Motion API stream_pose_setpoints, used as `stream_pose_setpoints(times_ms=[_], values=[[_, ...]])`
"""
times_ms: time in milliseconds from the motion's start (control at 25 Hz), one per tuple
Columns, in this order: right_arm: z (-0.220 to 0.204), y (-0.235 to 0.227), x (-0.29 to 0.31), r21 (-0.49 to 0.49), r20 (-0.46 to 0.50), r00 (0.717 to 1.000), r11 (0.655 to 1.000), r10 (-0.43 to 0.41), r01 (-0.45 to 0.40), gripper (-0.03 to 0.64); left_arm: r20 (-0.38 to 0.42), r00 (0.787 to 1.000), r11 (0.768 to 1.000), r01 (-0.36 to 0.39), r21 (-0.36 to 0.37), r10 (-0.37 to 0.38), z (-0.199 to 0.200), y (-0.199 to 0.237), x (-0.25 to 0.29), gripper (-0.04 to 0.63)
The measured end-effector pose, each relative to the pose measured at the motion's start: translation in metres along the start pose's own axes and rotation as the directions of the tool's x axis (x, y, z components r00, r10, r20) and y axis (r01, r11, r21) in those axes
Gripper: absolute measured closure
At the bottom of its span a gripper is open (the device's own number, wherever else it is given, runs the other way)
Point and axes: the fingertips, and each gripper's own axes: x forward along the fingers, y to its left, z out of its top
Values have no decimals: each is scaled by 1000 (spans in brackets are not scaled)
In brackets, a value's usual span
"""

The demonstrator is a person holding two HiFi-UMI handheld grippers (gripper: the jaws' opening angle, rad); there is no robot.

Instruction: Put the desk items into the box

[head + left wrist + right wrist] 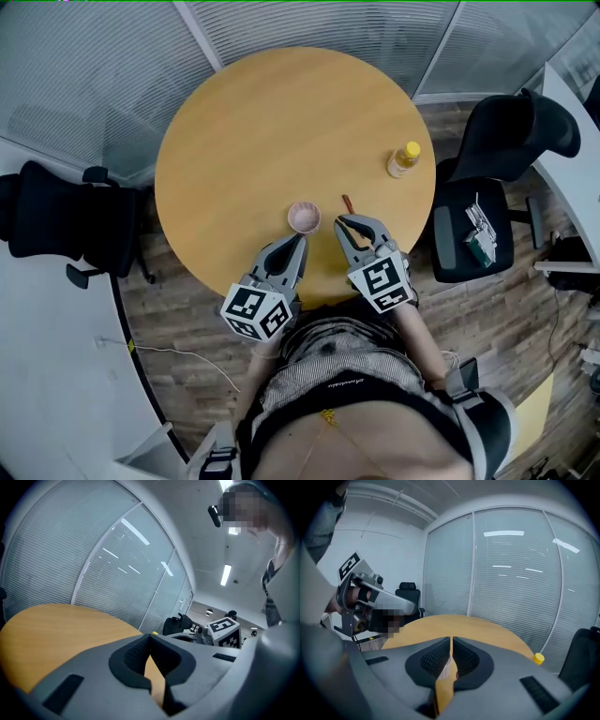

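Both sets of fingers were clenched together with nothing between them: the left gripper (299,241) (150,635) sat at the near edge of the round wooden bench (272,122), its tip just beside a small pink cup (303,217), and the right gripper (341,222) (451,640) pointed at a short brown stick (347,203) just ahead of it. A bottle (404,160) with a yellow cap stood upright well apart, near the bench's right edge. A black office chair (497,141) with some small items on its seat stood off to the right.
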Motion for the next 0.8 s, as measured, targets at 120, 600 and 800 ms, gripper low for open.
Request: stream_pose_setpoints(times_ms=[120, 600, 800], values=[[-7, -4, 0, -4, -26, 1000, 1000, -10, 10, 588, -2, 1000, 1000, 1, -9, -1, -1, 0, -2, 577], [-28, -6, 7, 40, -71, 997, 999, -31, 34, 588, -39, 999, 1000, 7, -21, -8, -13, 7, -6, 577], [-40, -9, 9, 55, -98, 994, 997, -56, 62, 588, -51, 999, 1000, 17, -26, -18, -16, 10, -7, 577]])
